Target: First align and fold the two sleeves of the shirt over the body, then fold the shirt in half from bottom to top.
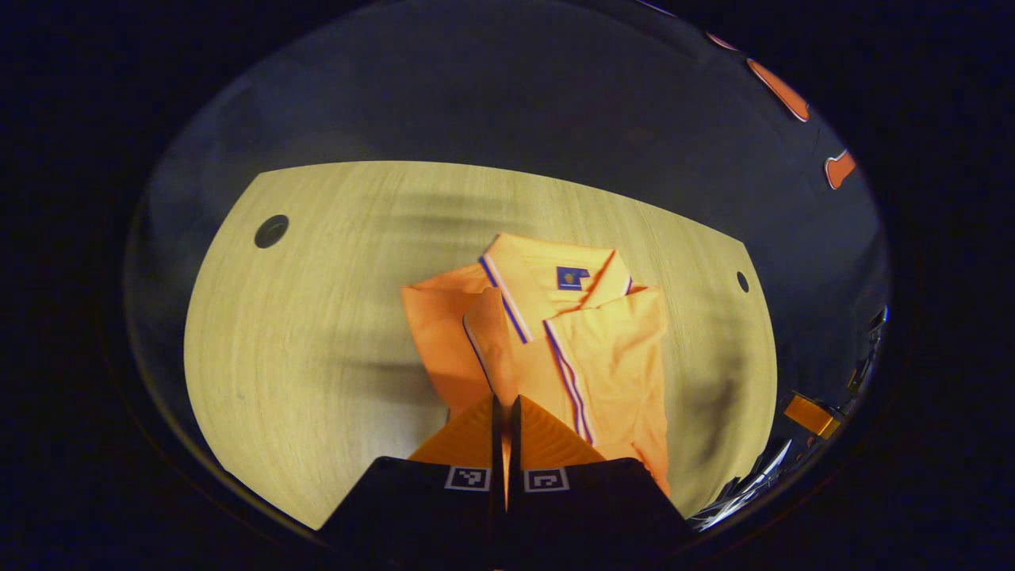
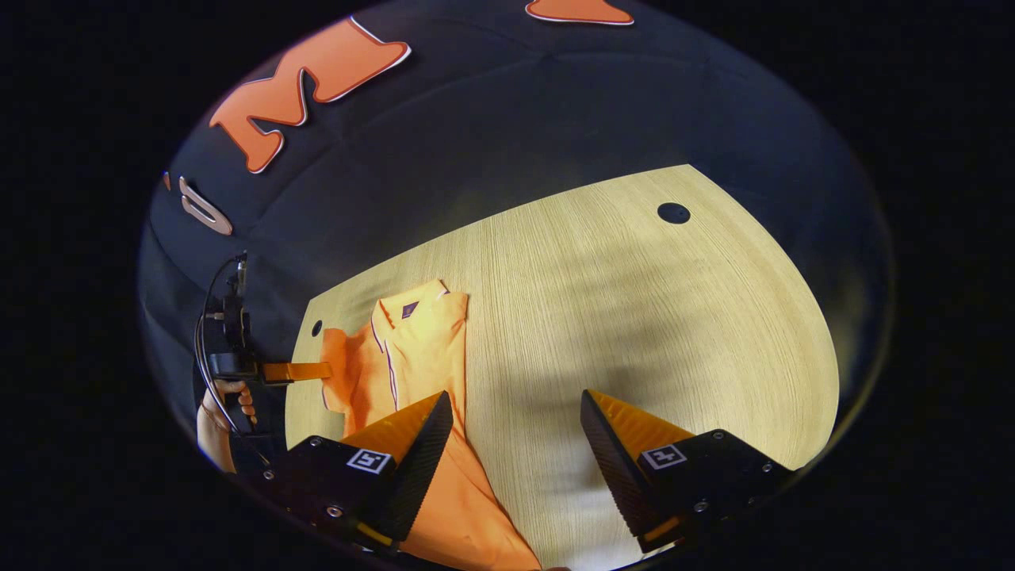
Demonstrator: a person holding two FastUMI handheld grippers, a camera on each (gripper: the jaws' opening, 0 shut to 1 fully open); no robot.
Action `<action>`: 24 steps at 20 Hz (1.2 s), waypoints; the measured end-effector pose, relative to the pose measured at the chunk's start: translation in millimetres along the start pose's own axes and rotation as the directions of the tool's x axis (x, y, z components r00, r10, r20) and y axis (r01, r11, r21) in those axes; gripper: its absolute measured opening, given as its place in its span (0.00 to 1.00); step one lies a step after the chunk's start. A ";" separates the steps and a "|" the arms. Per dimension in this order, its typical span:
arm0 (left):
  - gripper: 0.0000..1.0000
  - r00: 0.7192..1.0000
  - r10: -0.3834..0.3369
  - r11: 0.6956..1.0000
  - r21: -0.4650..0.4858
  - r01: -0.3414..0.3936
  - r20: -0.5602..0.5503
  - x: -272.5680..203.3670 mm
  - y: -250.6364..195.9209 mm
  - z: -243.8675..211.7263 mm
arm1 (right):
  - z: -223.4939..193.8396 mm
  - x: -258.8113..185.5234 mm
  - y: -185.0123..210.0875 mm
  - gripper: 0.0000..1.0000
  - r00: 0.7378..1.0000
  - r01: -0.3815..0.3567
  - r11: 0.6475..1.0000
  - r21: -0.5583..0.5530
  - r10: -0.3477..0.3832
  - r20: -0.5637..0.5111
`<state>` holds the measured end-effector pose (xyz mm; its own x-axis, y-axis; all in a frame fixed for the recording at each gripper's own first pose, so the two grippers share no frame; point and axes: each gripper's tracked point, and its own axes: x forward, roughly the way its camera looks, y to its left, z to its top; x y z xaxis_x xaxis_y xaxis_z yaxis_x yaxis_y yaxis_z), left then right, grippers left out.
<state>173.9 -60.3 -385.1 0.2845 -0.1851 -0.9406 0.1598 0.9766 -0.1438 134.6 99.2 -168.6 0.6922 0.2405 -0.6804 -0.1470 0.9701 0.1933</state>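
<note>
An orange polo shirt (image 1: 603, 349) with striped trim lies collar (image 1: 547, 277) away from me on the wooden table (image 1: 317, 317). Its left sleeve (image 1: 485, 341) is drawn in over the body. My left gripper (image 1: 505, 400) is shut at the sleeve's cuff edge, with a sliver of fabric between the fingers. In the right gripper view the shirt (image 2: 420, 333) lies at the left, and the left gripper (image 2: 321, 369) meets its side, held by a hand (image 2: 230, 396). My right gripper (image 2: 515, 396) hangs open above the table, its left finger (image 2: 412, 432) over the shirt's lower body.
The table (image 2: 634, 317) has a round cable hole near each far corner (image 1: 271, 231) (image 1: 742, 281). Bare wood spreads to the right of the shirt in the right gripper view. Some gear (image 1: 809, 416) sits off the table's right edge.
</note>
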 end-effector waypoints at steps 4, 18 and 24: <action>0.09 0.995 -0.087 0.996 -0.005 0.087 -0.044 14.0 -53.0 -9.7 | -6.1 -3.3 -3.0 0.99 1.000 0.000 1.000 0.008 0.000 -0.001; 0.99 0.985 -0.129 0.991 -0.018 0.131 0.114 -83.7 -44.7 -49.5 | -47.0 -37.1 33.7 0.98 1.000 -0.006 0.994 -0.109 0.006 0.000; 0.99 0.993 -0.076 0.997 0.006 0.076 0.086 -142.8 -12.2 -160.5 | -117.1 -63.5 50.4 0.99 0.996 0.031 0.973 -0.231 -0.048 -0.069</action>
<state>-20.4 -28.3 -298.3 0.3513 -0.2677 -0.8971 0.1863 0.9591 -0.2132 0.6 136.8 -198.3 0.6482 0.1954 -0.7359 -0.2845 0.9587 0.0040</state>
